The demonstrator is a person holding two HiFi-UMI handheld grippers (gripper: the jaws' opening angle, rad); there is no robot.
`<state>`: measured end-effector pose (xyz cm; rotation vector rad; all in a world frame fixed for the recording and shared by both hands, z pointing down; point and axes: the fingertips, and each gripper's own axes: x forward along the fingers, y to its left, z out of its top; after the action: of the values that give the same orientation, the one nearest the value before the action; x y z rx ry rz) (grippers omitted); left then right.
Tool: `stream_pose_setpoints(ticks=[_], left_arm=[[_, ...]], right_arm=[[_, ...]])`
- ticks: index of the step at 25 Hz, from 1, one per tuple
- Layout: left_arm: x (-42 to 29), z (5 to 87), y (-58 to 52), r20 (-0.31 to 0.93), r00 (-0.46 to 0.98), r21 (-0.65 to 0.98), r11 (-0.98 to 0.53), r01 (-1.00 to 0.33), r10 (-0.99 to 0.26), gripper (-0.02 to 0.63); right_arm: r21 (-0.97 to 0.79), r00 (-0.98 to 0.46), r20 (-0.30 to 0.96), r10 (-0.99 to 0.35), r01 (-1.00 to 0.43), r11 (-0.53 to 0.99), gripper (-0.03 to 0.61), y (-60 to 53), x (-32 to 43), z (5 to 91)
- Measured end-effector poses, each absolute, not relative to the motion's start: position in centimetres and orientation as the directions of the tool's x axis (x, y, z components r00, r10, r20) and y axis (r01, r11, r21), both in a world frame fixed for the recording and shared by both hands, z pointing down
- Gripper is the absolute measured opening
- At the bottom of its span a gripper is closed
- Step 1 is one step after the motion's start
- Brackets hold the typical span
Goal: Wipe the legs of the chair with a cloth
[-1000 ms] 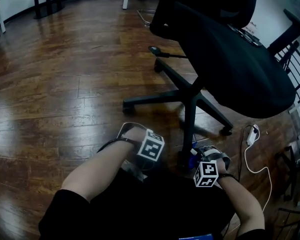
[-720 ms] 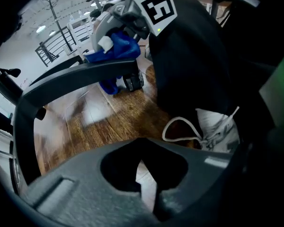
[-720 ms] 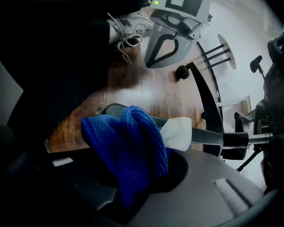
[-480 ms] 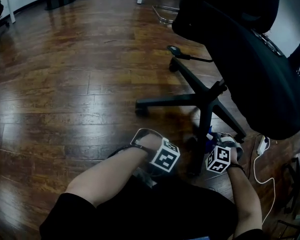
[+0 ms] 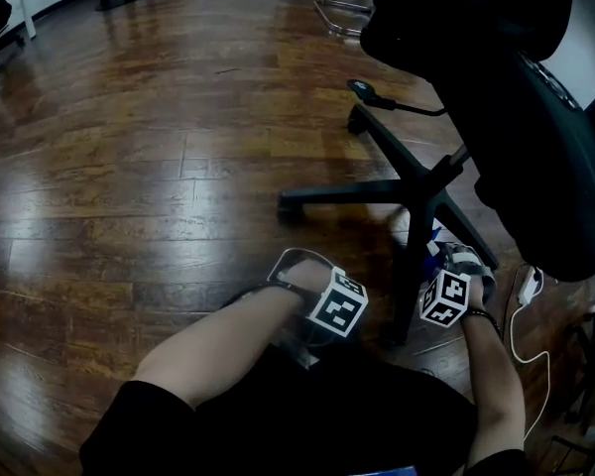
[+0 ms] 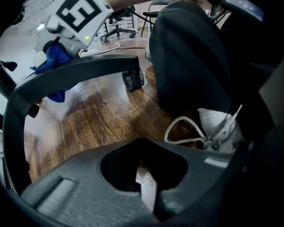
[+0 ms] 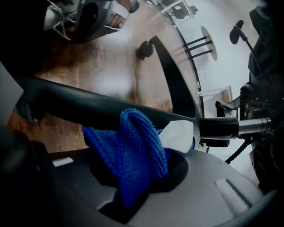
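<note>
One blue cloth [image 7: 128, 148] is pinched in the right gripper [image 7: 146, 167], against one chair leg [image 7: 85, 105] just ahead. The left gripper [image 6: 146, 186] is closed and empty, with one white shoe [image 6: 220, 126] ahead.

— What is the person wearing?
— A black short sleeve [image 5: 129, 415] at seven o'clock in the head view and dark clothing [image 5: 357, 410] at six. The left gripper view shows a white laced shoe [image 6: 222, 129] at three o'clock.
— And at the wrists?
— A dark left strap [image 5: 261, 288], a dark right strap [image 5: 479, 314], and a thin pale loop [image 5: 296, 256].
— The tools?
— The left claw [image 6: 146, 188] and right claw [image 7: 137, 183] have grey moulded shells. The left marker cube [image 5: 339, 302] and right marker cube [image 5: 445, 297] are white with black squares.
</note>
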<state>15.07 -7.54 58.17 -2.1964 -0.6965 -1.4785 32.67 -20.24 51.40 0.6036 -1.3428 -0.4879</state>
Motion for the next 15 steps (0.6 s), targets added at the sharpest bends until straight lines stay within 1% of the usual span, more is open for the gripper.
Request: stream_pose_setpoints(ticks=[7,11,15], left_arm=[[13.6,58.2,-8.8,0.961,0.260,-0.077,-0.812,0.579,0.094,0.002],[13.5,57.8,-8.9,0.966,0.251,-0.094,-0.809,0.581,0.068,0.002],[14.1,57.2,-8.4,0.956,0.281,-0.099,-0.804,0.586,0.087,0.002]], right_arm=[[0.520,0.099,0.840,-0.533,0.135,0.844,0.080,-7.7,29.2,54.0],[0.479,0.066,0.870,-0.488,0.119,0.870,0.080,-4.1,28.4,54.6],[0.481,0.080,0.869,-0.489,0.096,0.871,0.080,-5.4,29.3,54.7]])
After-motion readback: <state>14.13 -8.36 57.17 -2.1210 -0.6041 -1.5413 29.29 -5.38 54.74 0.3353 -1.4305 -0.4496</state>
